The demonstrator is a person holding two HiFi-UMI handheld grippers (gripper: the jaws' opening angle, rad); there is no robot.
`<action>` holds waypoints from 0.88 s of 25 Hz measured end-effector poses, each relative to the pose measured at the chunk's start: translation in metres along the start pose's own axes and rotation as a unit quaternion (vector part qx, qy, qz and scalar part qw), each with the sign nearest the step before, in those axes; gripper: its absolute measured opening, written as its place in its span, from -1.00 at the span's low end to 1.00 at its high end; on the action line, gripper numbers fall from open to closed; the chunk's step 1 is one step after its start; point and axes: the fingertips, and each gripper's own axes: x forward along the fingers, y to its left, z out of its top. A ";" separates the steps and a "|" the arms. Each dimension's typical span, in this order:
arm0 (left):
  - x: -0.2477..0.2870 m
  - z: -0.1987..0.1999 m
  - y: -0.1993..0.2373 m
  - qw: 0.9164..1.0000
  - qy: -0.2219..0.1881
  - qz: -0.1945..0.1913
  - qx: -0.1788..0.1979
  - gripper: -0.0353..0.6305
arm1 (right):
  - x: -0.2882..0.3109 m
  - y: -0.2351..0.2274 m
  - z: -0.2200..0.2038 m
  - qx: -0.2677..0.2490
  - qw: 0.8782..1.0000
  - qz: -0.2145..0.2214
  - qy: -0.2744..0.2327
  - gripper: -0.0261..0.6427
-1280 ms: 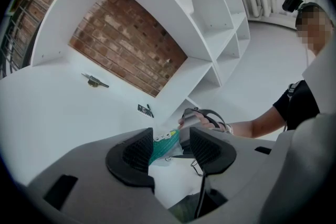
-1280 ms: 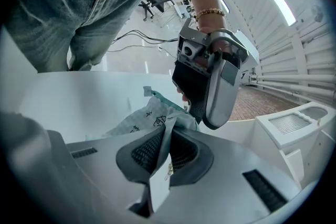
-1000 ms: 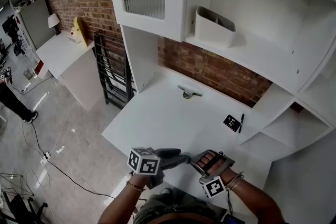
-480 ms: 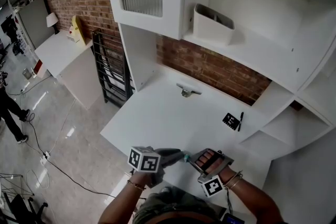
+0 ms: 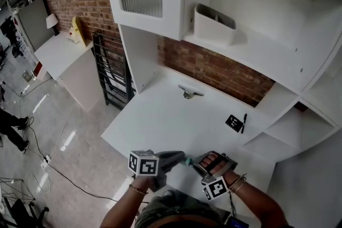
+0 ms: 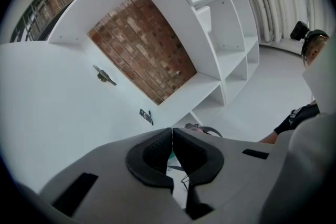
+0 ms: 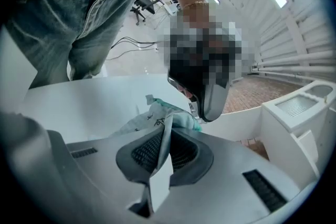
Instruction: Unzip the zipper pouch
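**A:** Where's the pouch rn?

**Me:** The zipper pouch (image 5: 188, 161) is between my two grippers, at the near edge of the white table (image 5: 160, 120), close to my body. Can't tell if it touches the tabletop or hangs just above it.

**A:** Right side?

**Me:** My right gripper (image 7: 167, 132) is clamped on it. The jaws are together w/ the pale fabric pinched flat between the pads, and a strip of it runs down thru the gap twd the camera. The rest bunches up beyond the tips, whitish w/ dark print, teal at the far end.

**A:** And left?

**Me:** My left gripper (image 6: 171, 132) has its tips pressed together too. A bit of teal and a thin wire loop (image 6: 182, 181) show in the slot below the tips, so I'm on the pouch's teal end. In the right gripper view my left tip sits right at that end, touching it. The zip pull itself is too small to make out.

**A:** How do they face?

**Me:** Nose to nose in the head view, tips nearly meeting, w/ the teal bit between them.

**A:** Anything else on the table?

**Me:** A small metal piece (image 5: 187, 92) lies near the brick wall (image 5: 214, 69). There's also a black square card (image 5: 233, 123) w/ a pen (image 5: 244, 123) just beside it. All are well apart from the pouch. A white bin (image 5: 214, 24) stands on the shelf above.
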 end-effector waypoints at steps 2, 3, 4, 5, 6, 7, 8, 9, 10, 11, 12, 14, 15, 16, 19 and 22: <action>0.000 0.000 0.002 1.000 0.002 0.006 0.000 -0.88 | 0.001 0.001 -0.003 -0.017 1.000 -0.004 0.007 -0.90; 0.000 -0.001 0.003 1.000 0.004 0.011 0.002 -0.88 | 0.000 0.001 -0.003 -0.019 1.000 -0.004 0.007 -0.90; 0.000 -0.001 0.004 1.000 0.006 0.014 0.005 -0.88 | 0.000 0.001 -0.002 -0.018 1.000 -0.005 0.004 -0.90; -0.001 -0.002 0.005 1.000 0.008 0.015 0.006 -0.88 | -0.001 0.001 0.000 -0.017 1.000 -0.006 0.000 -0.90; -0.001 -0.002 0.005 1.000 0.011 0.016 0.007 -0.88 | -0.002 0.000 0.002 -0.019 1.000 -0.007 -0.002 -0.90; -0.002 -0.004 0.006 1.000 0.016 0.018 0.009 -0.88 | -0.002 0.000 0.002 -0.025 1.000 -0.008 -0.003 -0.90; -0.002 -0.005 0.007 1.000 0.021 0.020 0.012 -0.88 | -0.002 0.001 0.003 -0.032 0.999 -0.009 -0.003 -0.90; -0.001 -0.006 0.008 0.999 0.025 0.021 0.014 -0.88 | -0.002 0.001 0.003 -0.037 0.999 -0.010 -0.003 -0.90; 0.000 -0.007 0.008 0.999 0.027 0.020 0.014 -0.88 | -0.002 0.002 0.003 -0.041 0.999 -0.011 -0.004 -0.90; 0.001 -0.008 0.007 0.999 0.027 0.017 0.013 -0.88 | -0.002 0.003 0.003 -0.043 0.999 -0.010 -0.003 -0.90; 0.002 -0.010 0.007 0.999 0.028 0.014 0.012 -0.88 | -0.002 0.004 0.002 -0.044 0.999 -0.008 -0.003 -0.90; 0.002 -0.011 0.007 0.999 0.030 0.015 0.012 -0.88 | -0.002 0.003 0.002 -0.046 0.999 -0.009 -0.001 -0.90; 0.002 -0.012 0.008 0.999 0.032 0.016 0.012 -0.88 | -0.002 0.003 0.003 -0.047 0.999 -0.010 -0.001 -0.90; 0.002 -0.013 0.009 0.999 0.033 0.017 0.011 -0.87 | -0.002 0.002 0.003 -0.049 0.999 -0.011 0.001 -0.90; 0.003 -0.013 0.010 0.999 0.034 0.014 0.004 -0.87 | -0.002 0.001 0.002 -0.048 0.999 -0.013 0.002 -0.90; 0.004 -0.014 0.011 0.999 0.037 0.012 0.000 -0.87 | -0.002 0.000 0.002 -0.048 0.999 -0.014 0.003 -0.90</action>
